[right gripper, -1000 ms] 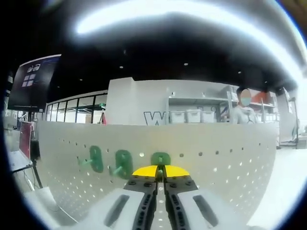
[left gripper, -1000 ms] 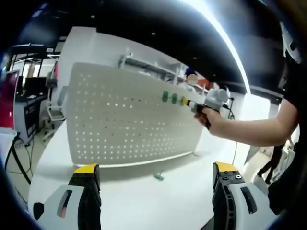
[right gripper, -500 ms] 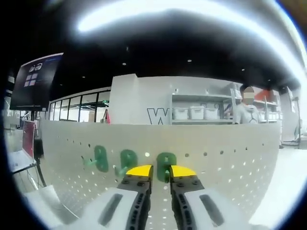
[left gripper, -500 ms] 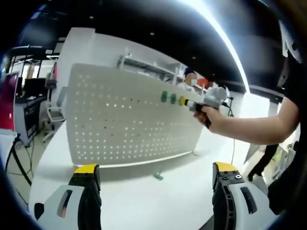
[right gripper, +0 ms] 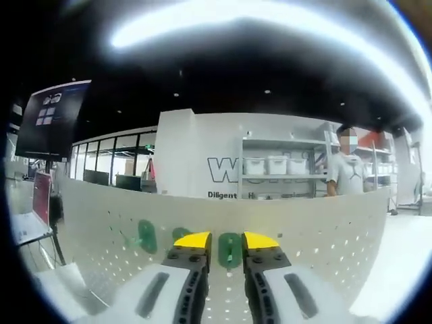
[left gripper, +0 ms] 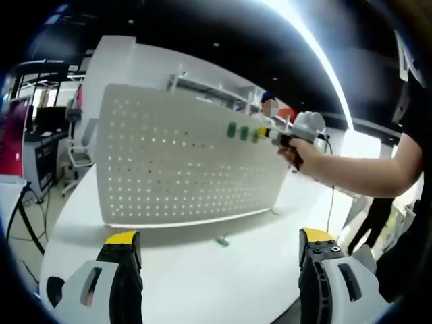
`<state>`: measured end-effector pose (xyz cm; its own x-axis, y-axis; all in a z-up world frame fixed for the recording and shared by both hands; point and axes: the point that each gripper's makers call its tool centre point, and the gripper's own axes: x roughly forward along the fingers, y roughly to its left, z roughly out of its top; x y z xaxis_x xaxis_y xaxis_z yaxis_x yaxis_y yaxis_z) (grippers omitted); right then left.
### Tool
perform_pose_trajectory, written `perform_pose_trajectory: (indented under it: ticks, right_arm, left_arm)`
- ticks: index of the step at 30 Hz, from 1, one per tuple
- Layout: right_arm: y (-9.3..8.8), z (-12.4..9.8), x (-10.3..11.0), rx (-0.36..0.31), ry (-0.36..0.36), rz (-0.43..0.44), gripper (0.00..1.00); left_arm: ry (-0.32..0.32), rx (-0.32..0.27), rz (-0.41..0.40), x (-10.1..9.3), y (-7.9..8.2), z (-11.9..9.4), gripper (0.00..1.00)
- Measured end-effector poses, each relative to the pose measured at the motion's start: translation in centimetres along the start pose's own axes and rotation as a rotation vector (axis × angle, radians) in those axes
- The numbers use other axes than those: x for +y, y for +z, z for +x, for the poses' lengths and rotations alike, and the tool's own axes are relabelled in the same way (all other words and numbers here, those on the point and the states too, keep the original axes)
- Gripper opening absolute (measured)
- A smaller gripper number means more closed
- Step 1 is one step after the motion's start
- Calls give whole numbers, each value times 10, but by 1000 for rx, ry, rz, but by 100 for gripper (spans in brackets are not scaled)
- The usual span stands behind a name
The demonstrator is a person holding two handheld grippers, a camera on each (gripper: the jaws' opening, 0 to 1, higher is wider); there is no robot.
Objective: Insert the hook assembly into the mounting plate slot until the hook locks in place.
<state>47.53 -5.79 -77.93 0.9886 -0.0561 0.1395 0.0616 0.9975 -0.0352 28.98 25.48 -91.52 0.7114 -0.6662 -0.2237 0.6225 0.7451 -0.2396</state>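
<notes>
Your right gripper (right gripper: 225, 241) has its jaws parted, a clear gap between the yellow tips, and nothing is pinched in them. Right through that gap sits the third green hook (right gripper: 229, 248), flat against the white pegboard (right gripper: 324, 250); whether the tips touch it, the right gripper view can't settle. Just to its left are two more green hooks, one (right gripper: 180, 234) partly behind your left jaw and another (right gripper: 146, 236) further along the same row.

From the left gripper view, you see the same story side-on: your right gripper (left gripper: 287, 137) is up at the board's upper right, your hand (left gripper: 302, 154) wrapped around it, with a line of green hooks (left gripper: 244, 132) mounted beside its tip. Your left gripper (left gripper: 219, 246) hangs low over the white table (left gripper: 202, 270) with its jaws spread wide and empty, well apart from the board. One small green piece (left gripper: 222, 240) lies on the table near the board's foot; too small to name.

My read: the hook looks seated and let go, so the insertion seems done. Whether it has truly locked, you can't tell from here. If that loose piece is another hook, there's one left.
</notes>
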Motion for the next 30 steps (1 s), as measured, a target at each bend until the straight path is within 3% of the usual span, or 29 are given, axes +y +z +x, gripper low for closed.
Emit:
perform_pose_trajectory:
  ticks: [10, 17, 30]
  right_arm:
    - [27, -16, -4, -38, 25, -37, 16]
    - [37, -25, -5, -40, 44, -49, 17]
    - [31, -47, -10, 2, 66, -44, 19]
  left_arm:
    - [5, -1, 9, 2, 2, 0, 98]
    - [0, 2, 21, -1, 5, -1, 98]
    - [6, 19, 32, -3, 0, -2, 98]
